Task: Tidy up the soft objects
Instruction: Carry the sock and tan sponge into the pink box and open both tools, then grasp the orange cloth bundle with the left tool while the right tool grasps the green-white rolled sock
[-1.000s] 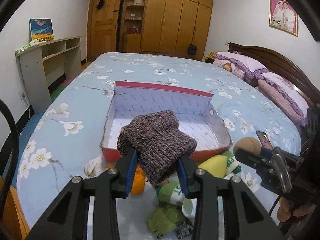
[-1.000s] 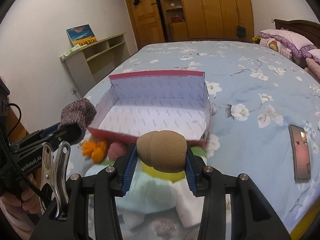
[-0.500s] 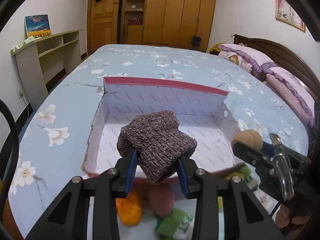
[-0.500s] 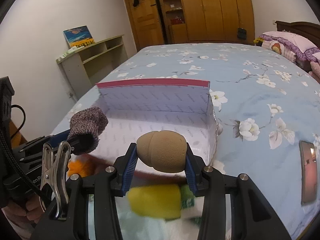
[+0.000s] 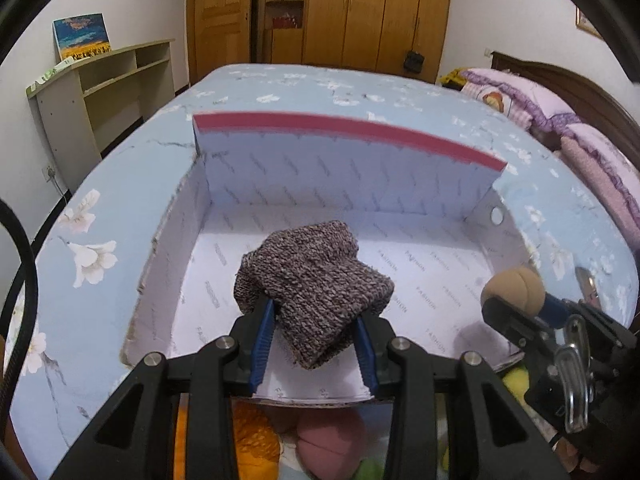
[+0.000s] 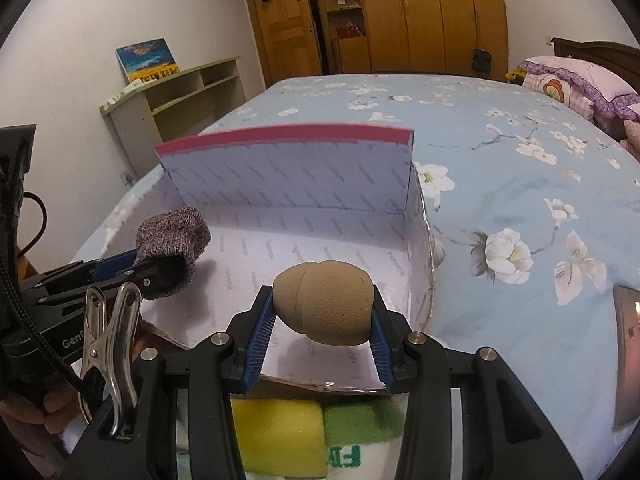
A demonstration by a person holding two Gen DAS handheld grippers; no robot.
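Box: the open cardboard box (image 5: 440, 184) fills the middle of both views, its white printed floor bare; nothing lies in it yet.
Done so far: by my reckoning only the pick-ups, with both items held above the box floor.
Left to do: drop these two, then fetch the yellow sponge (image 6: 276, 436), the pink ball (image 5: 332, 440) and the orange piece (image 5: 252, 440) at the bottom edge of the frames, outside the near wall.
Left gripper (image 5: 314, 340): jaws narrowed onto the knitted sock (image 5: 316, 284), centre frame.
Right gripper (image 6: 323, 326): jaws pinching the tan sponge (image 6: 326, 304), lower centre.
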